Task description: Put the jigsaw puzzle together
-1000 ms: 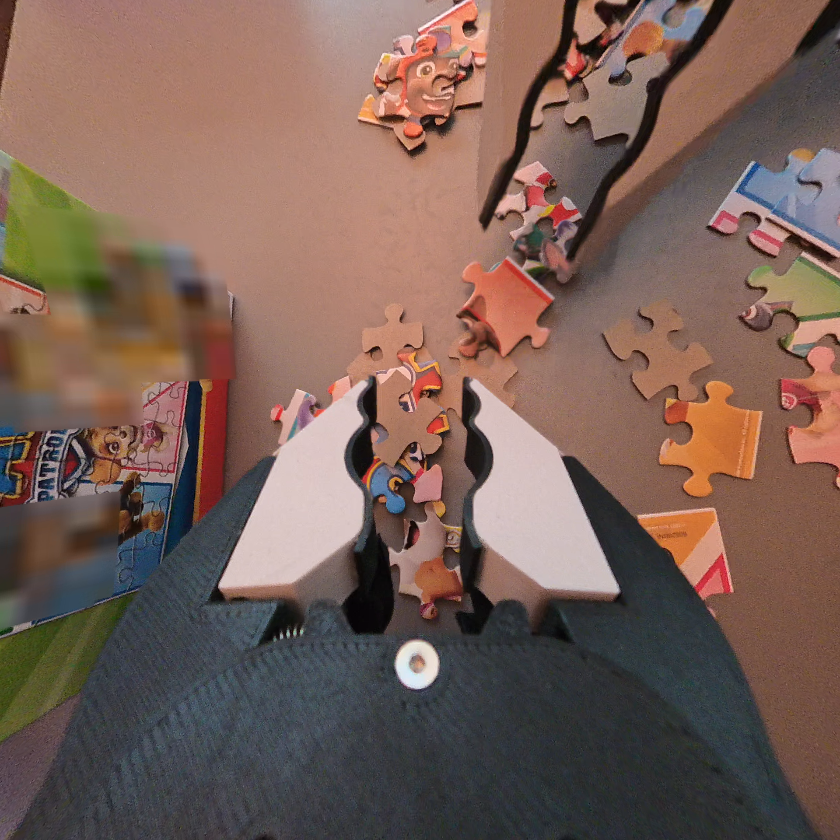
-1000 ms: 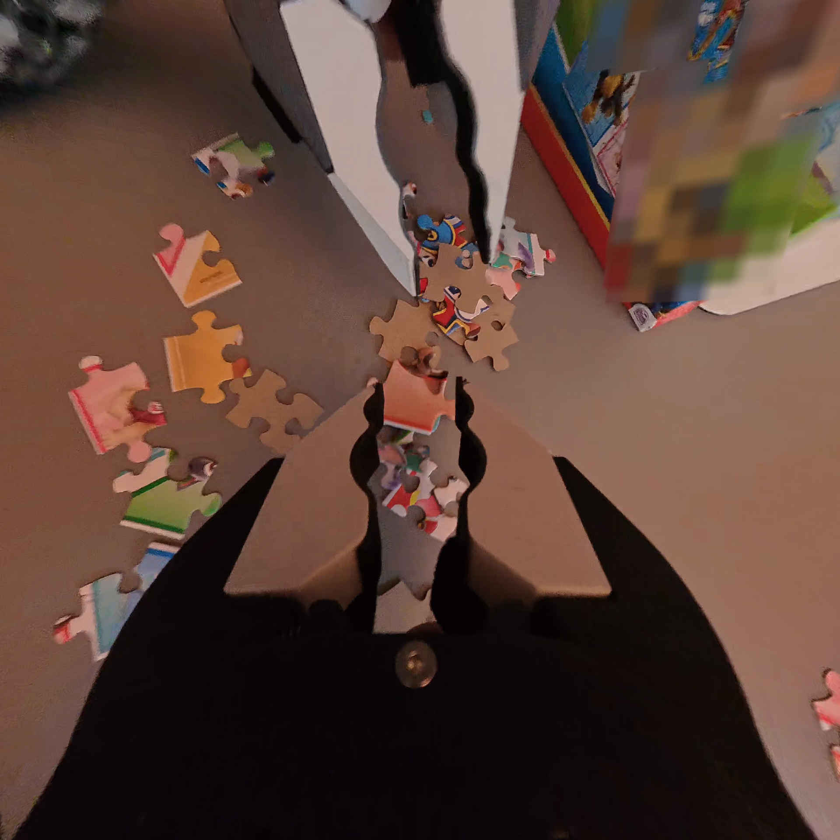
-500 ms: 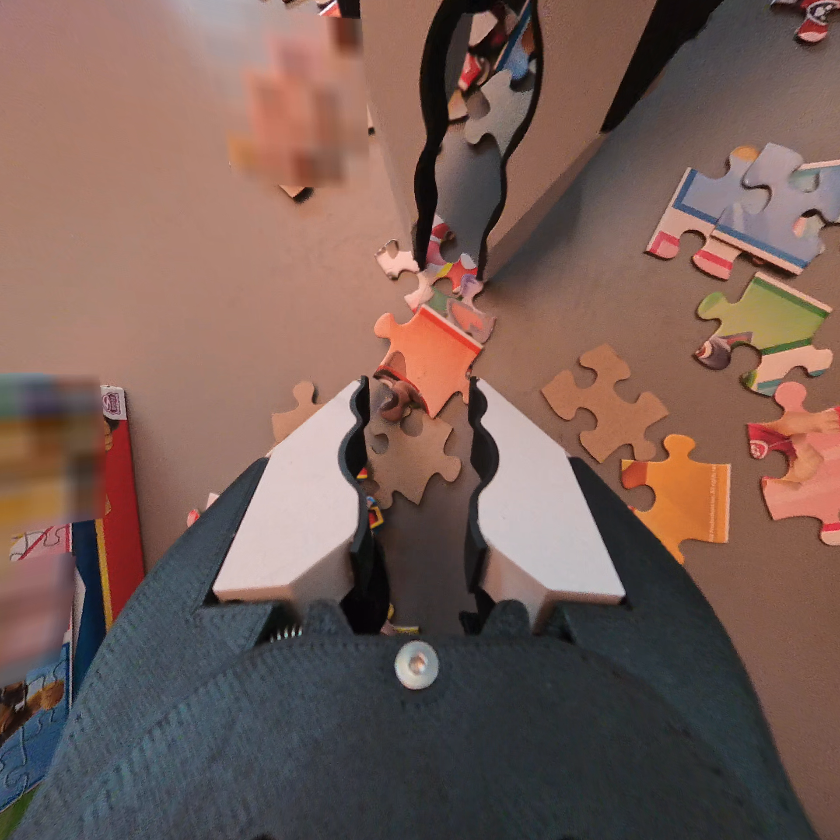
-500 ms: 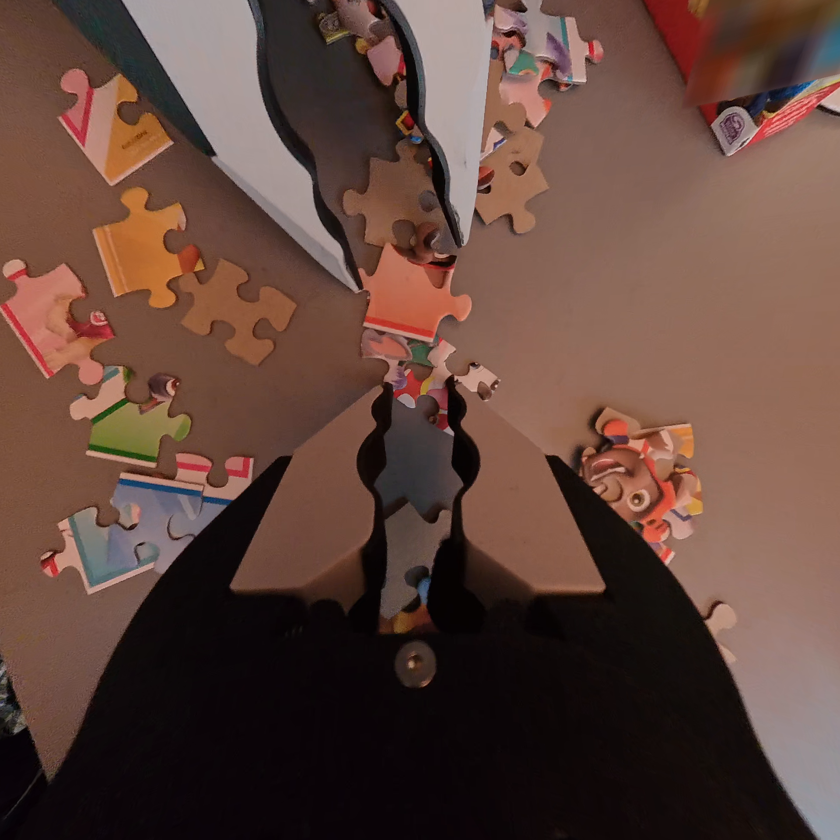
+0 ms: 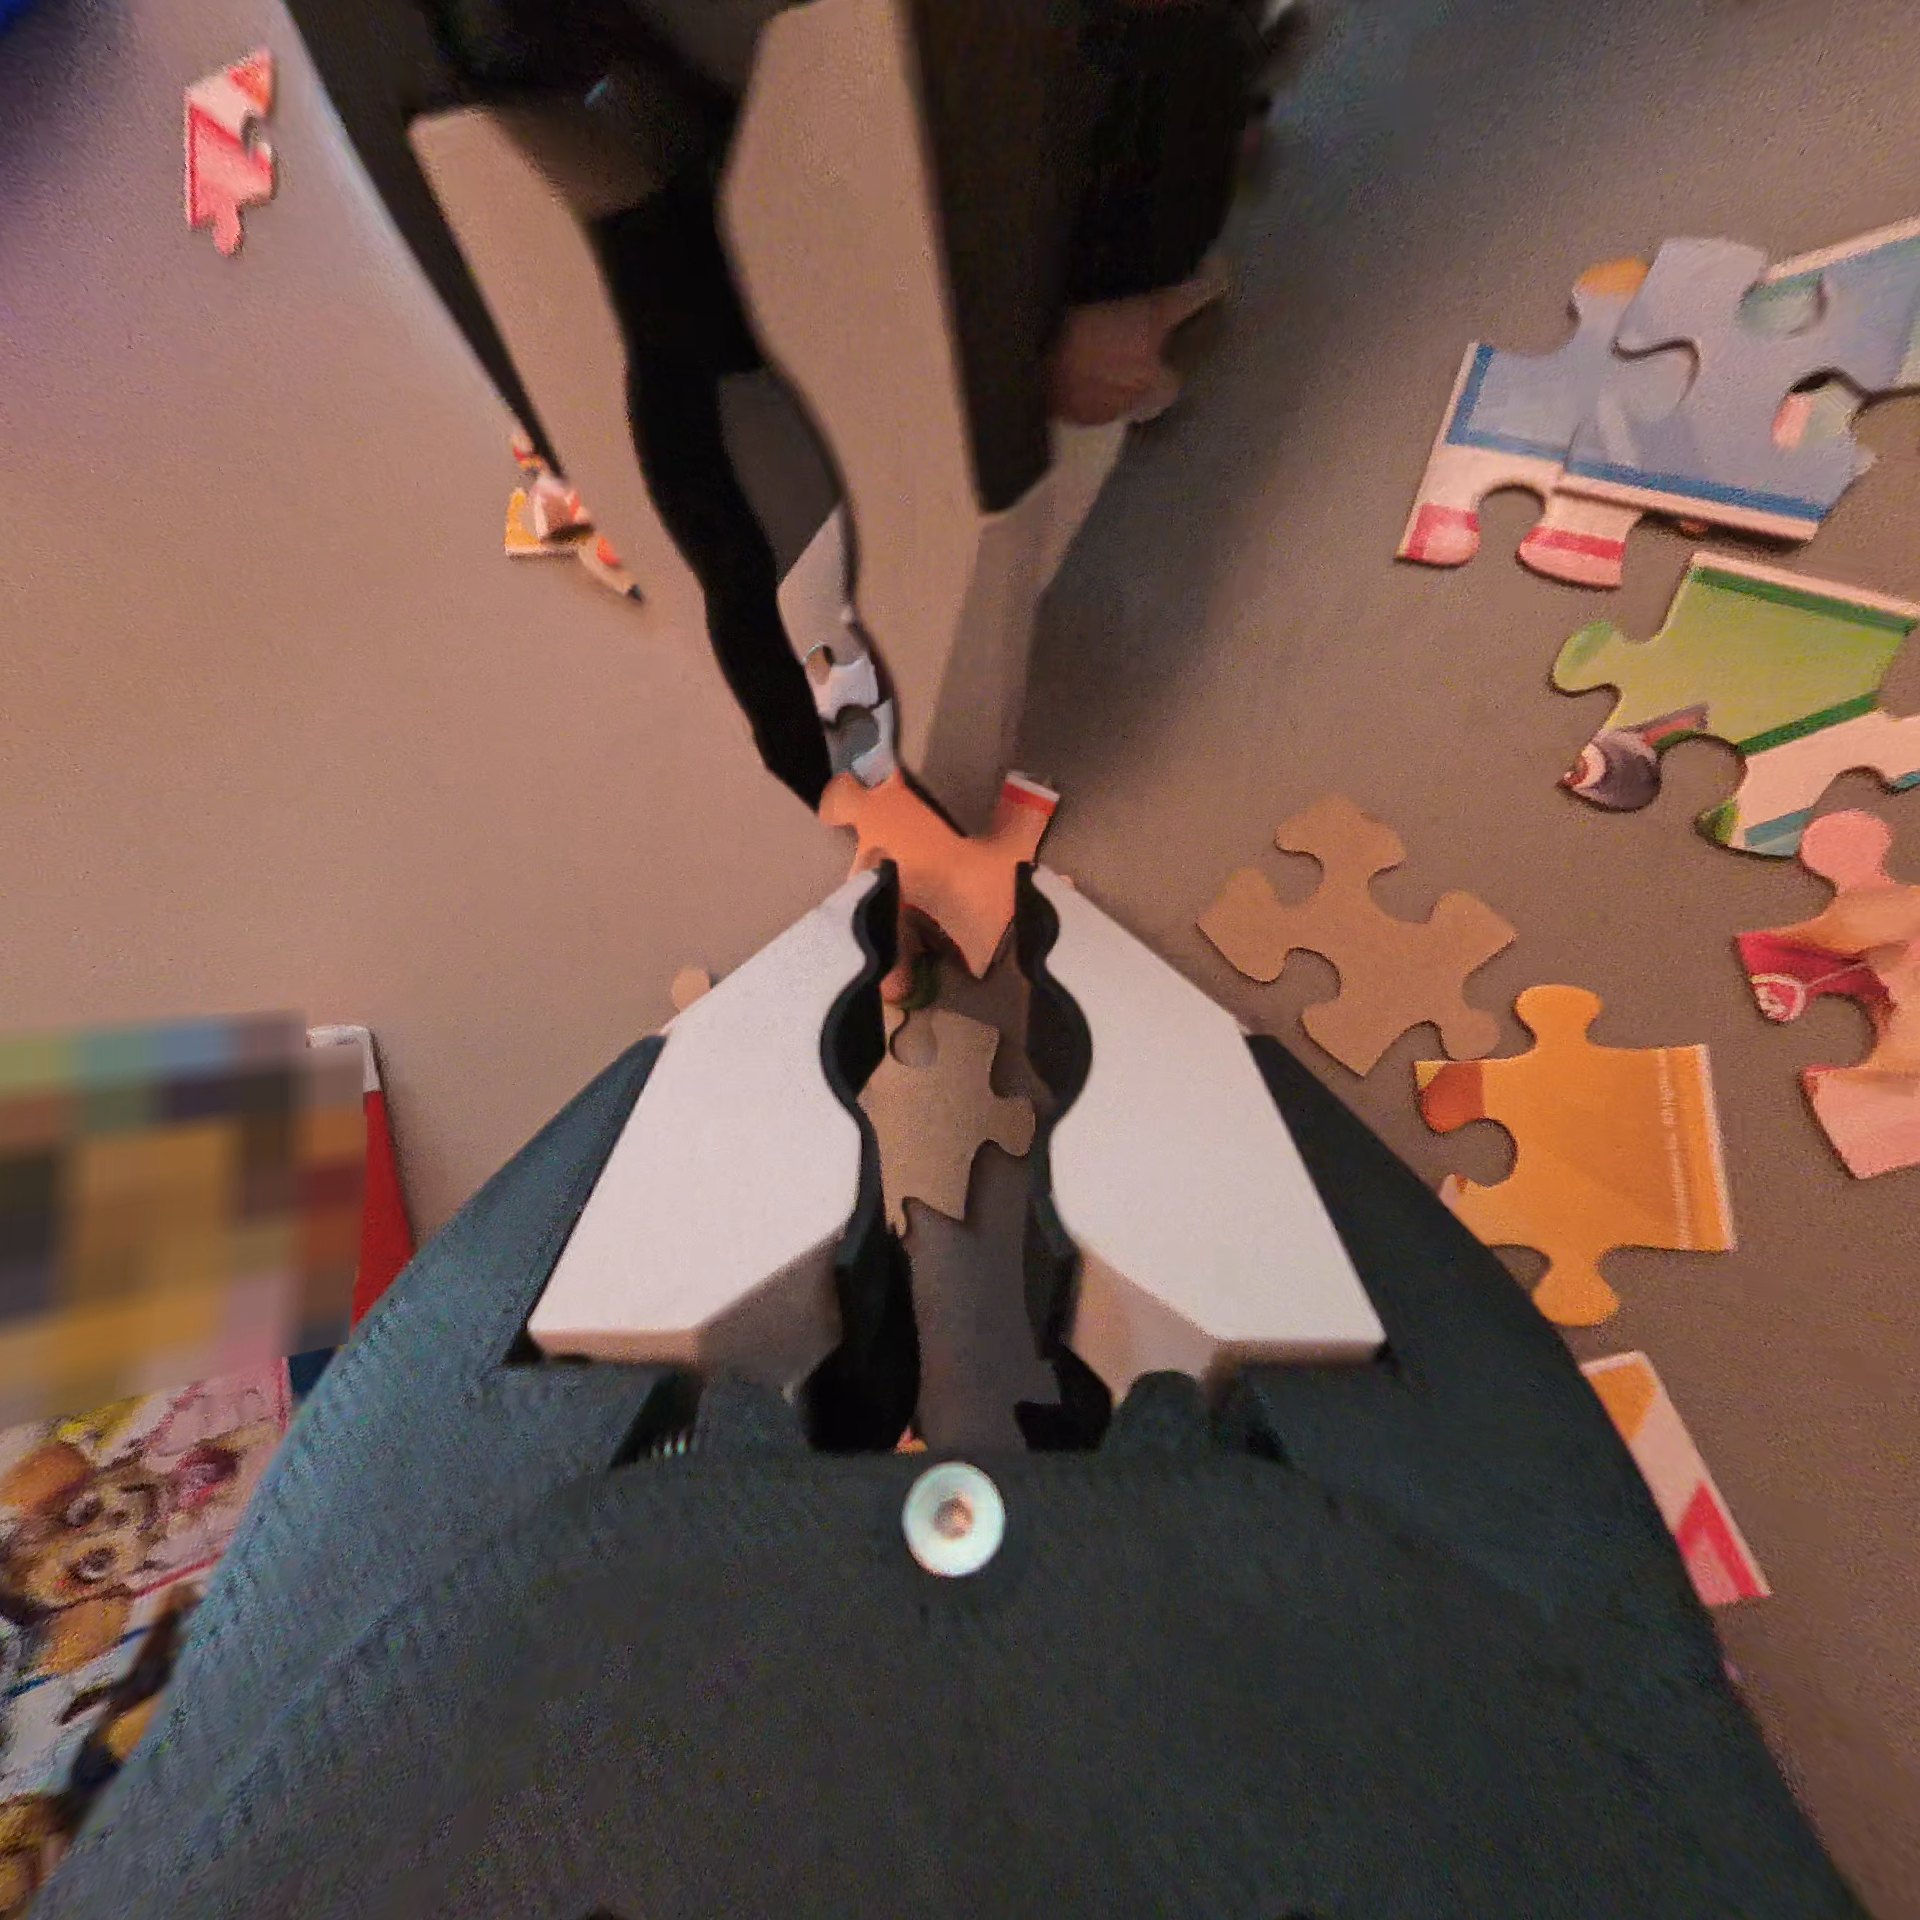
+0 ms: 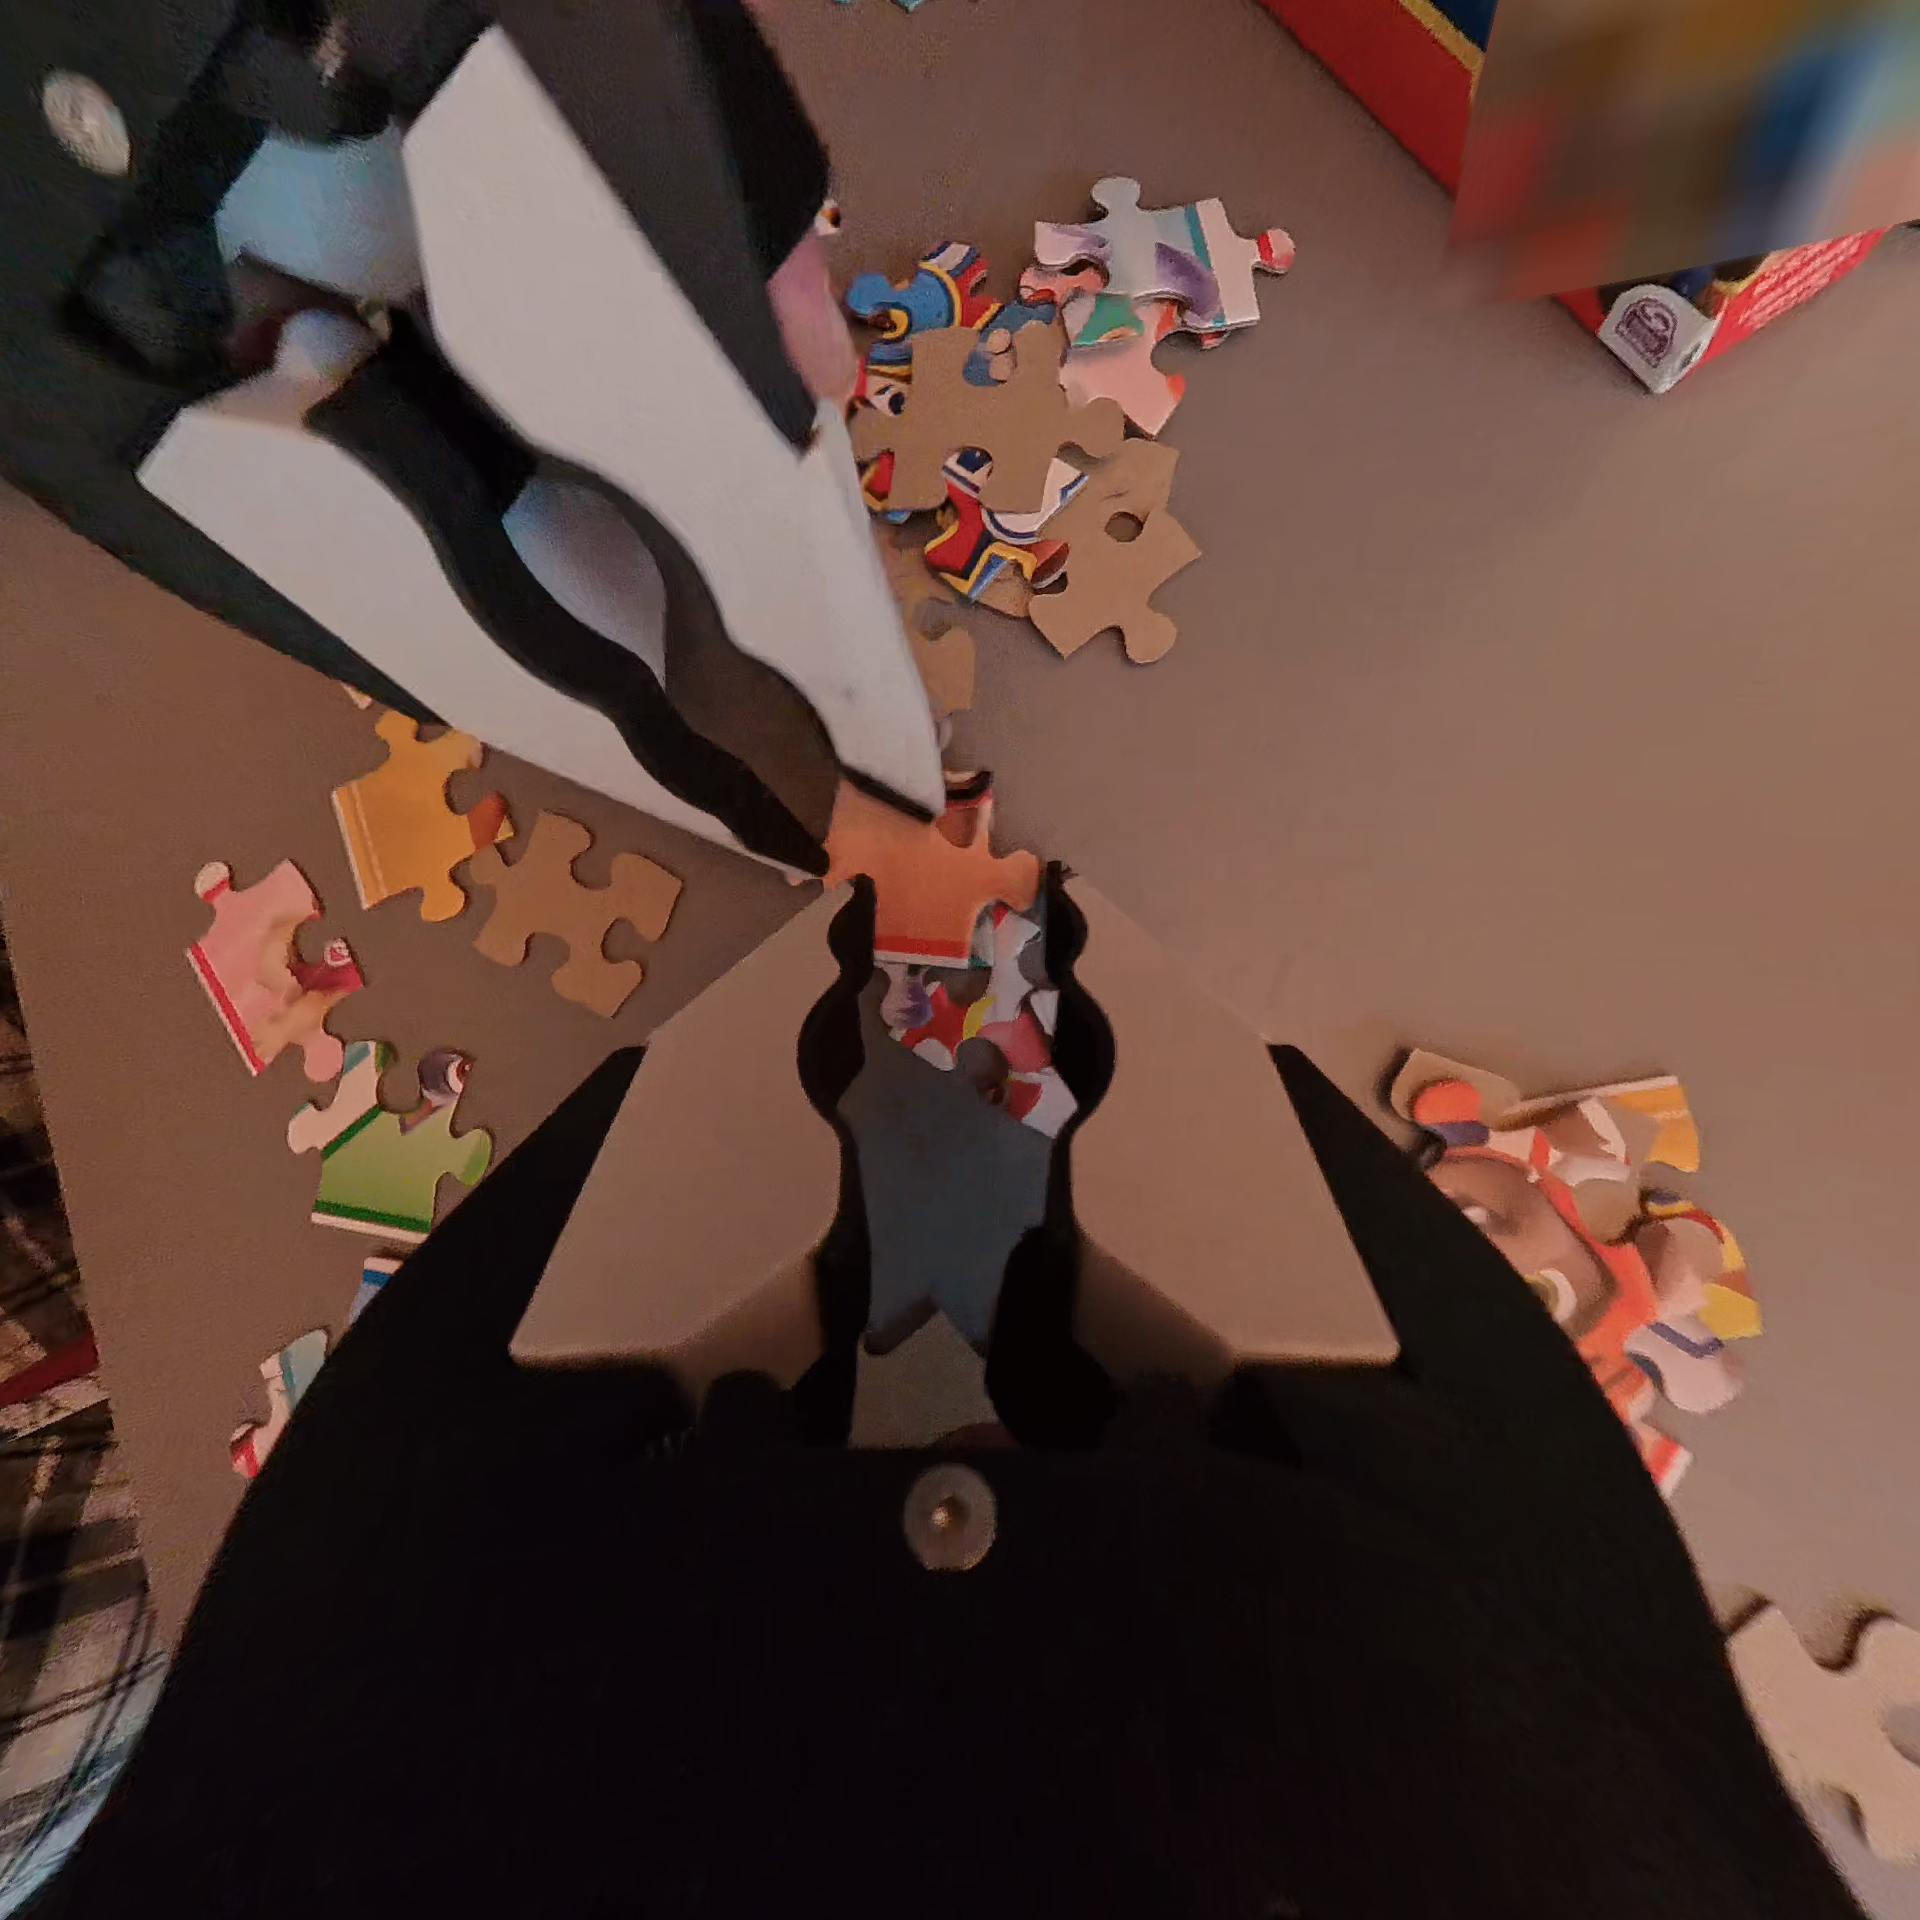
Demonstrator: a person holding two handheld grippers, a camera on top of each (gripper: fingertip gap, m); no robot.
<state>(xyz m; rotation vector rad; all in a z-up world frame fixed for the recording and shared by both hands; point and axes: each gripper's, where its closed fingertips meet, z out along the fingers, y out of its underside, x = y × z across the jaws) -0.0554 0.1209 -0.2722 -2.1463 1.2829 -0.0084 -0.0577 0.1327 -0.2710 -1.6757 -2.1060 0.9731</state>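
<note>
Where both tips meet: orange jigsaw piece, red-and-white stripe along one edge, face up between parted left hand-held gripper and parted right hand-held gripper.

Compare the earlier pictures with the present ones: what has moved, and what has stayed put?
Both grippers closed in on the orange puzzle piece: the left gripper advanced from the brown face-down pile, the right gripper from the opposite side. Neither has gripped it; both remain open. The yellow piece and green piece lie unmoved.
</note>
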